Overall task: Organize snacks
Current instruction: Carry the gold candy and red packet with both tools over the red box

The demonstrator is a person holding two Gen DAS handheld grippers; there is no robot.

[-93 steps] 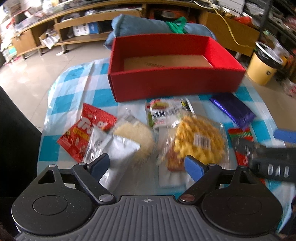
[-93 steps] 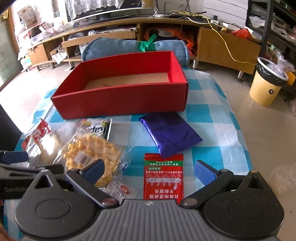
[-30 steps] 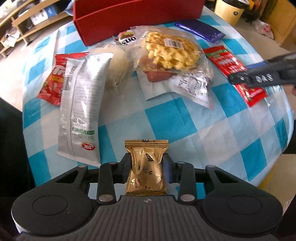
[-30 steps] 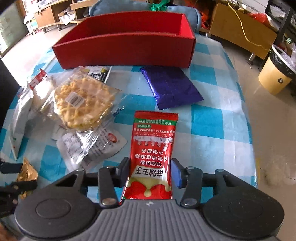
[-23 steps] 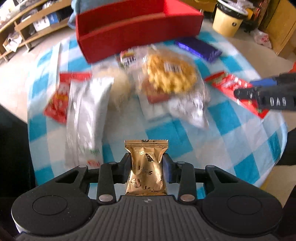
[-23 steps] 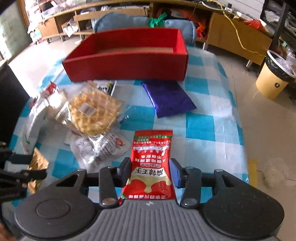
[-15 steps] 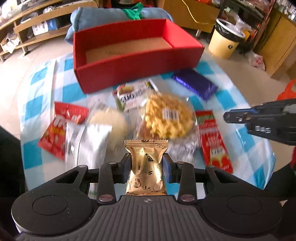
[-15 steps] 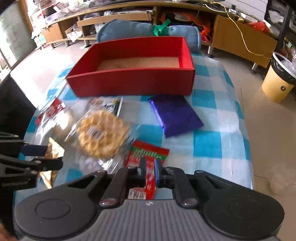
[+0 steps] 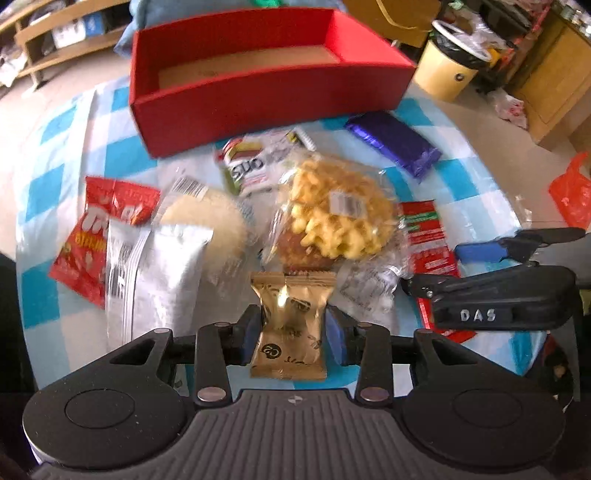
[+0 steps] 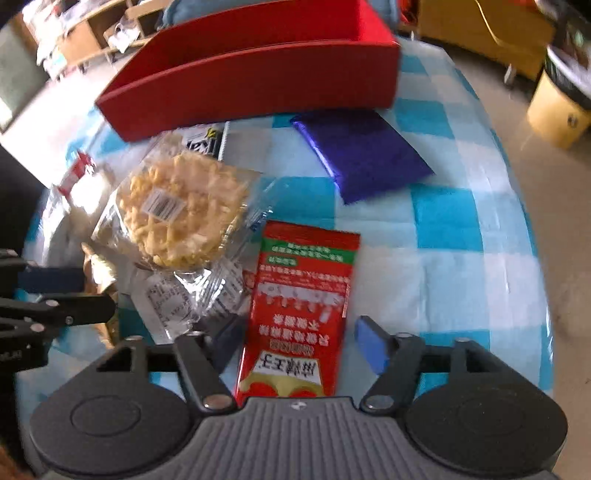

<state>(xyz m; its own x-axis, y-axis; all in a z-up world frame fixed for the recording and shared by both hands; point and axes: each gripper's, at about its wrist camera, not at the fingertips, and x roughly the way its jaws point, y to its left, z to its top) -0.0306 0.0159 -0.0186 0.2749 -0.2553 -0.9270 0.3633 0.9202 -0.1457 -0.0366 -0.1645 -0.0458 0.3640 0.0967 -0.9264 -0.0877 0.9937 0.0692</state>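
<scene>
My left gripper (image 9: 291, 328) is shut on a small gold snack packet (image 9: 290, 325), held above the checkered table. My right gripper (image 10: 301, 343) is open, its fingers on either side of the red sachet (image 10: 301, 314) that lies flat on the cloth. The open red box (image 9: 258, 74) stands at the far side; it shows in the right wrist view too (image 10: 258, 70). A waffle in clear wrap (image 9: 340, 218), a purple packet (image 10: 362, 155), a silver pouch (image 9: 162, 266), a red chip bag (image 9: 96, 229) and a pale round cake (image 9: 207, 218) lie between.
A yellow bin (image 9: 450, 70) stands on the floor to the right of the table. A blue cushion (image 9: 136, 14) lies behind the box. The table's right edge (image 10: 532, 236) drops to the tiled floor. Wooden shelves line the back.
My right gripper dropped the red sachet onto the table, came down and opened around it. My left gripper kept the gold packet and moved a little lower and forward.
</scene>
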